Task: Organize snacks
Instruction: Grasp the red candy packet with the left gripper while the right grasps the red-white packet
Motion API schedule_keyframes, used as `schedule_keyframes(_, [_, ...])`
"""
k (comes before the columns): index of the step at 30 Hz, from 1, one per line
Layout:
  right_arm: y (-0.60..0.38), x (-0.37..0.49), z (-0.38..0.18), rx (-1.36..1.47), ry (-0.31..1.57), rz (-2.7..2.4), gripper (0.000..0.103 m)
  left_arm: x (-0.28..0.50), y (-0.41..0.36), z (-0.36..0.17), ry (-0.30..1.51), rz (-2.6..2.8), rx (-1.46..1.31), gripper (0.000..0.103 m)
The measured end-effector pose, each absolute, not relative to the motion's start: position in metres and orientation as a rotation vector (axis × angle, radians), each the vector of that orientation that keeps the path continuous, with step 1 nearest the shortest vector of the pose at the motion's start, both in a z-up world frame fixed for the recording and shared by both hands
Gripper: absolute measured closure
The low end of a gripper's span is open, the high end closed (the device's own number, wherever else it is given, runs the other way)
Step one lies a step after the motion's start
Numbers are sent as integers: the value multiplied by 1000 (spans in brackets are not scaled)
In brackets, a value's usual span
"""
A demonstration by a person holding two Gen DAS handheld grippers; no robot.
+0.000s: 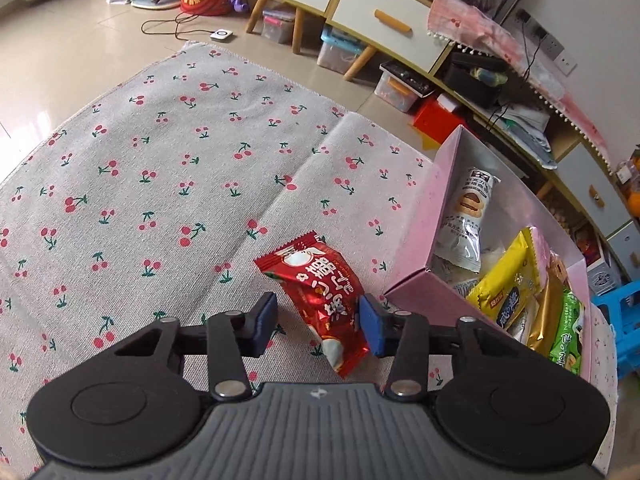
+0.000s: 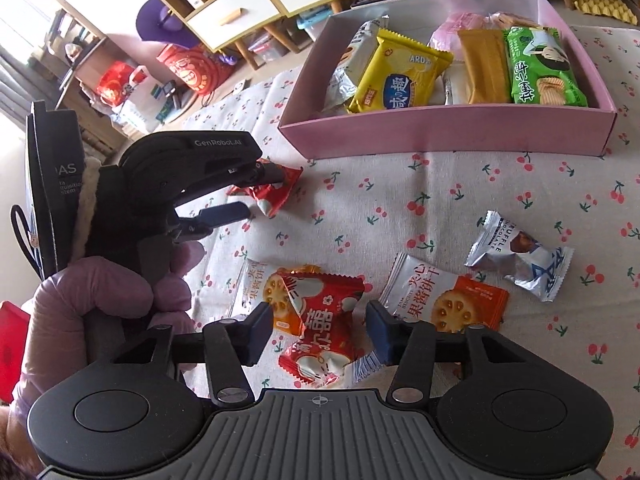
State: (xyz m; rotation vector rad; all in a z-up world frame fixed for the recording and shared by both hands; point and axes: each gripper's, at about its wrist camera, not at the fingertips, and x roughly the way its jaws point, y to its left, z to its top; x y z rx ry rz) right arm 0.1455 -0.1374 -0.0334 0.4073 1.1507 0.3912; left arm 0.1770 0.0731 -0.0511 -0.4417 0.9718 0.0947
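- L hand-held gripper [image 1: 318, 322] is wide open, holding nothing. Its blue pads straddle the red foil candy wrapper w/ white print [image 1: 320, 300], which lies on the grey cherry-print cloth [image 1: 160, 168]. The R-side pad looks to be touching or nearly touching the wrapper edge; the other pad is apart from it.
- My read: the jaws are placed either side so a close will pinch the pack across its narrow width.
- That wrapper's long axis runs diagonally in the L wrist view, from crimped end at upper left to the end near the gripper body at lower right. It sits just beside the near corner of the pink cardboard box [image 1: 416, 236].
- The box already holds sev. packs, e.g. a yellow cracker pack [image 2: 400, 76] and a green biscuit pack [image 2: 544, 68], most w/ long axes across the box's short side. Probably the drop-off spot.
- R hand-held gripper [image 2: 318, 330] is also wide open and empty, over a second red foil wrapper [image 2: 320, 328]. That wrapper's long axis points roughly along the fingers, and it overlaps a white-orange jam biscuit sachet [image 2: 260, 288].
- Loose on the cloth: another jam biscuit sachet [image 2: 444, 296] and a silver truffle chocolate wrapper [image 2: 520, 256], both apart from the box.
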Motion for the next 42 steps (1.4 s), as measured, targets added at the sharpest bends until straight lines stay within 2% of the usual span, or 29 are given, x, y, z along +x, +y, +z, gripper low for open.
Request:
schedule_keyframes(1, [-136, 145, -35, 396, 1156, 389, 68, 177, 73, -51, 975, 88, -436, 74])
schedule_keyframes(3, [-135, 144, -37, 370, 1157, 382, 75, 177, 74, -51, 981, 79, -430, 75])
schedule_keyframes(10, [-149, 147, -33, 384, 1129, 346, 75, 176, 85, -51, 1029, 14, -458, 81])
schedule_keyframes(18, [-170, 158, -32, 457, 1098, 294, 75, 170, 102, -50, 1110, -85, -459, 82])
schedule_keyframes(28, [-174, 165, -36, 477, 1077, 271, 75, 161, 100, -43, 1165, -119, -223, 80])
schedule_keyframes(33, [-170, 166, -37, 461, 1072, 266, 74, 157, 95, -44, 1126, -54, -184, 69])
schedule_keyframes(38, [-163, 170, -40, 446, 1055, 263, 71, 159, 86, -46, 1069, -8, -168, 41])
schedule_keyframes(42, [-160, 172, -43, 442, 1046, 264, 70, 161, 76, -51, 1061, 19, -112, 35])
